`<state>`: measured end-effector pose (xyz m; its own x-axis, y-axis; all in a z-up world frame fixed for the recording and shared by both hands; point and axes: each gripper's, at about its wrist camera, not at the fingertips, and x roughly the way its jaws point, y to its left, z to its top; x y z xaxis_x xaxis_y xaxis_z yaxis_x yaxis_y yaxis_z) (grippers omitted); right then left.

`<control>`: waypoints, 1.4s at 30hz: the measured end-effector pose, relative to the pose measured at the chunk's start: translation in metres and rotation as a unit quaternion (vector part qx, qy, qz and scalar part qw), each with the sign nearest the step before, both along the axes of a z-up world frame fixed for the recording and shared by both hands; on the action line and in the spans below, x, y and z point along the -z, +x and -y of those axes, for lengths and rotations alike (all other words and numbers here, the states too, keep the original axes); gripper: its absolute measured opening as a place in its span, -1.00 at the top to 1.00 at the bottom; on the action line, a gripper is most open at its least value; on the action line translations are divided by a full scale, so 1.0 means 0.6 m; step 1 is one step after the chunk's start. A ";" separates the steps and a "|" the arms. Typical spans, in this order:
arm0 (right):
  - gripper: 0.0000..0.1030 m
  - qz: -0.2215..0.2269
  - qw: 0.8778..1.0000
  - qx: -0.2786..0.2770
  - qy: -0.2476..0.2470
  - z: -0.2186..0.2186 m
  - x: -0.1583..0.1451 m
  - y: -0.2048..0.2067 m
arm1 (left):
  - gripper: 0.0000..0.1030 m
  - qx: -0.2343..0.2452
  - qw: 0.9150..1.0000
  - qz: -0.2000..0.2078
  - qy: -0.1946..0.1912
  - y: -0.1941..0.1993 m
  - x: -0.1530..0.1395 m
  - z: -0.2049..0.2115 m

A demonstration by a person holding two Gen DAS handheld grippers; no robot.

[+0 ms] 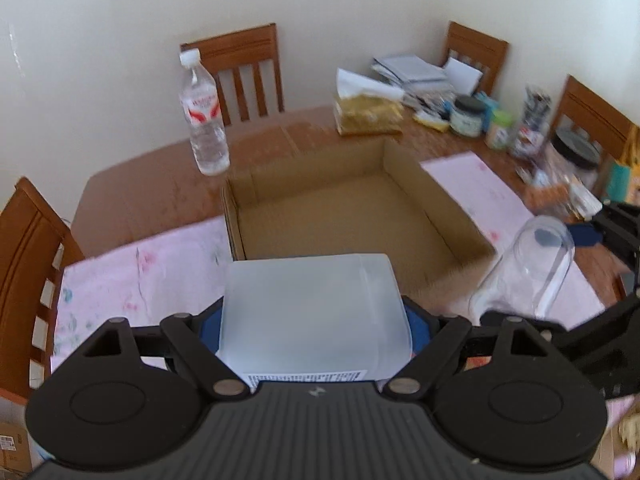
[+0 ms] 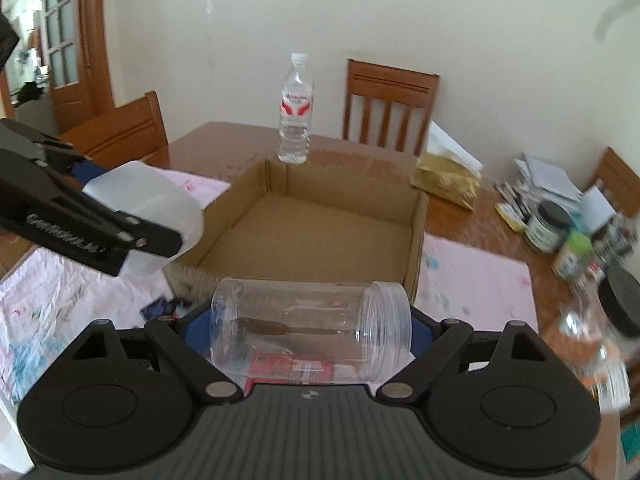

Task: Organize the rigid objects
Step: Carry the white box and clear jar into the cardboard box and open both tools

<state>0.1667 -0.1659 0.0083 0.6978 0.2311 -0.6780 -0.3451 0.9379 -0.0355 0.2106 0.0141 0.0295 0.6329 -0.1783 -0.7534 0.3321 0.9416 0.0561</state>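
Observation:
My left gripper (image 1: 316, 320) is shut on a frosted white plastic container (image 1: 316, 312), held above the near edge of an open, empty cardboard box (image 1: 432, 204). The container also shows in the right wrist view (image 2: 152, 208) at the box's left side. My right gripper (image 2: 312, 328) is shut on a clear plastic jar (image 2: 312, 324) lying sideways, open mouth to the right, just in front of the cardboard box (image 2: 416, 232). The jar shows in the left wrist view (image 1: 528, 272) to the right of the box.
A water bottle (image 1: 204, 120) stands behind the box's far left corner. A pink floral cloth (image 1: 136, 272) covers the near wooden table. A gold tissue pack (image 1: 368, 114), jars (image 1: 466, 116), papers and clutter fill the right side. Wooden chairs (image 1: 240, 72) ring the table.

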 end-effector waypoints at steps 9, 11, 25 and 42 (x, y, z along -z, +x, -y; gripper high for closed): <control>-0.82 0.001 1.000 -0.011 0.014 0.038 0.002 0.092 | -0.63 -0.033 0.999 0.007 0.019 0.134 0.013 0.040; -0.82 0.000 1.000 -0.008 0.014 0.046 0.005 0.107 | -0.63 -0.040 0.999 0.004 0.027 0.166 0.025 0.049; -0.82 0.001 1.000 -0.015 0.001 0.055 0.011 0.160 | -0.85 -0.082 0.996 0.037 0.008 0.221 0.040 0.034; -1.00 -0.008 1.000 -0.012 0.003 -0.003 0.019 0.313 | -0.87 -0.168 0.986 0.006 -0.005 0.037 0.033 -0.071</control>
